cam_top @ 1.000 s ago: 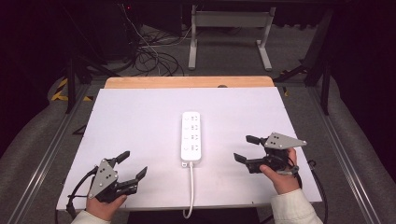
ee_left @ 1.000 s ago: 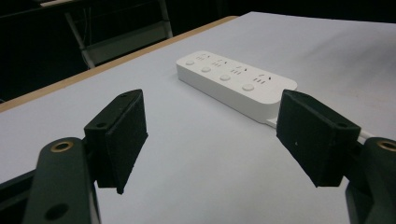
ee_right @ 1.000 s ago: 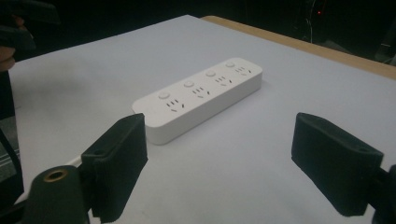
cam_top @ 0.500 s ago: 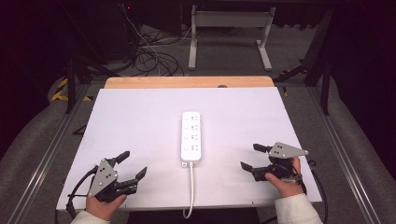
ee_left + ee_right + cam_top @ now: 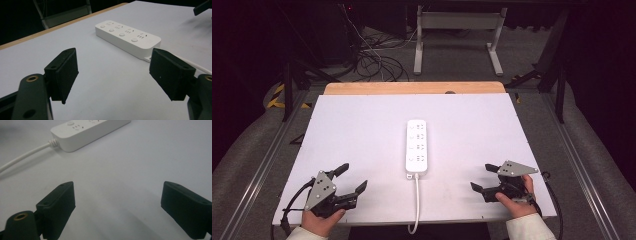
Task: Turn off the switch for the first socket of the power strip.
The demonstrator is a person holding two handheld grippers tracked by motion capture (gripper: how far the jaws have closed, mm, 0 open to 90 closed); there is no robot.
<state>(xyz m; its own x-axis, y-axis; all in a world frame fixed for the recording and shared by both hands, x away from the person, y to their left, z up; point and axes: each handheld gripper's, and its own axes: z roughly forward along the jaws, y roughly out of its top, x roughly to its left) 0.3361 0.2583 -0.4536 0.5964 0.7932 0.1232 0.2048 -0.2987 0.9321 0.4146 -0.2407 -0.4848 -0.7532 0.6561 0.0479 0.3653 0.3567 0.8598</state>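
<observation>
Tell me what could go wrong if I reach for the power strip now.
The cord runs off the near edge of the table, so lifting the power strip could snag it. The strip is wide and smooth; open jaws on the left gripper or right gripper might slip or press a switch.

The room is dark beyond the table (image 5: 362, 130), whose white top shows a strip of pale wood along its far edge. Grey carpet covers the floor (image 5: 452, 60). A tangle of black cables (image 5: 372, 62) lies at the back left, beside a grey metal frame (image 5: 457, 35) on two feet. Yellow-and-black hazard tape (image 5: 276, 95) marks the floor at left.
</observation>
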